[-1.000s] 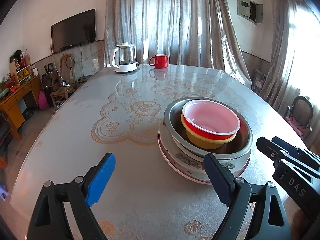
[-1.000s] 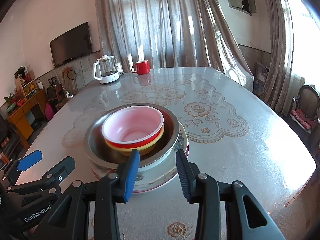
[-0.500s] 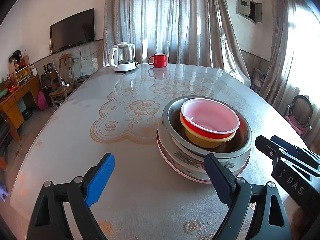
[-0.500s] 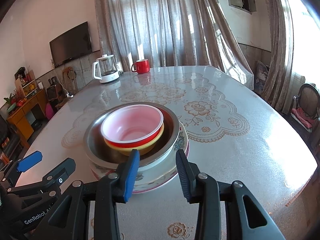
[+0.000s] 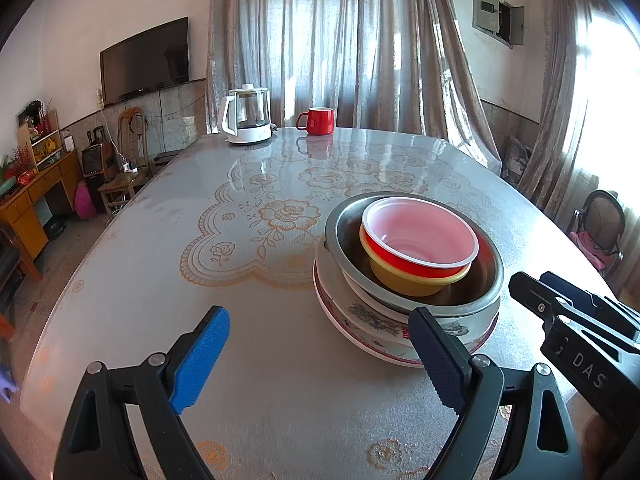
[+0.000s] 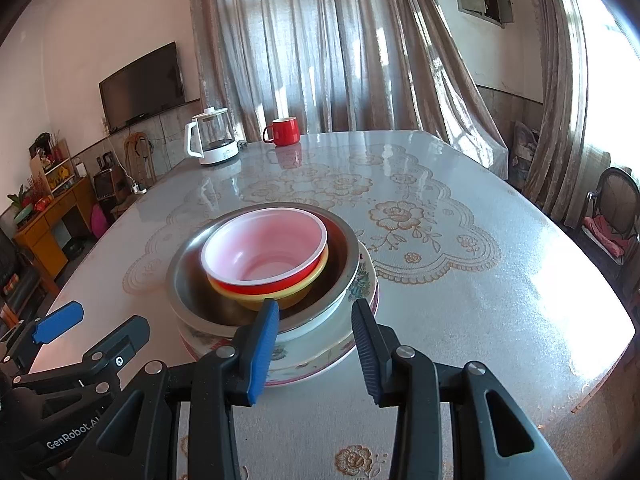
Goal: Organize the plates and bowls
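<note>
Hovering at the table's (image 5: 120,280) six-o'clock edge, the left gripper (image 5: 316,360) gapes wide, empty; the right gripper (image 6: 314,346) is narrower, empty; the nested stack of bowls and plates (image 6: 272,280) sits just beyond, at twelve o'clock.

Nested bowls (image 5: 416,252) on plates (image 5: 360,320), seemingly just beyond the wide-spread left claw (image 5: 316,360).

Both tools are black plastic clamps with silver rivets: the left gripper (image 5: 320,356) and right gripper (image 6: 316,344) each pair one bright-blue ribbed pad with one dark-navy; white lettering marks their bodies.
</note>
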### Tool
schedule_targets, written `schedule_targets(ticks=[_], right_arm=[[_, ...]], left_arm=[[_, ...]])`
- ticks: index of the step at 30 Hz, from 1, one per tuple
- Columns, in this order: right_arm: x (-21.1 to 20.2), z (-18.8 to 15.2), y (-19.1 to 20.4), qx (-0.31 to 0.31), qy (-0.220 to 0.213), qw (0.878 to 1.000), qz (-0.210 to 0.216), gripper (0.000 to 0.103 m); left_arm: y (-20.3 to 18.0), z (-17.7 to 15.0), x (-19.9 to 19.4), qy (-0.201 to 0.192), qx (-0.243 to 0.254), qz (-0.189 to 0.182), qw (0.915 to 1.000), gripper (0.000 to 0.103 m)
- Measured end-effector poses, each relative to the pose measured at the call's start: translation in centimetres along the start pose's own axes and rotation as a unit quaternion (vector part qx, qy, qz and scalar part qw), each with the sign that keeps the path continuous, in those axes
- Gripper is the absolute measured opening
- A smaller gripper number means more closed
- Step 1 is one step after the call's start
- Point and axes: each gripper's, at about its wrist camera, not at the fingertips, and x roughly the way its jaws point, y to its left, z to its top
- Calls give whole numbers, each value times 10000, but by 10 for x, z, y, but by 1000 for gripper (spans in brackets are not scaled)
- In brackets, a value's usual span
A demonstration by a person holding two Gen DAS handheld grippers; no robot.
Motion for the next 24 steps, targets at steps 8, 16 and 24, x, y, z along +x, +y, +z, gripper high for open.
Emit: schedule_targets(ticks=[8,16,24], right_arm=[[0,1,0,-11,-5,10000,1,38],[0,1,0,-9,-5,10000,0,38],[1,0,-1,-2,-1,10000,-9,38]], left_arm=[[0,0,0,-11,-6,-15,10000,91],[-1,1,-1,-17,-8,-32,10000,91],[1,2,0,-47,-36,22,10000,91]])
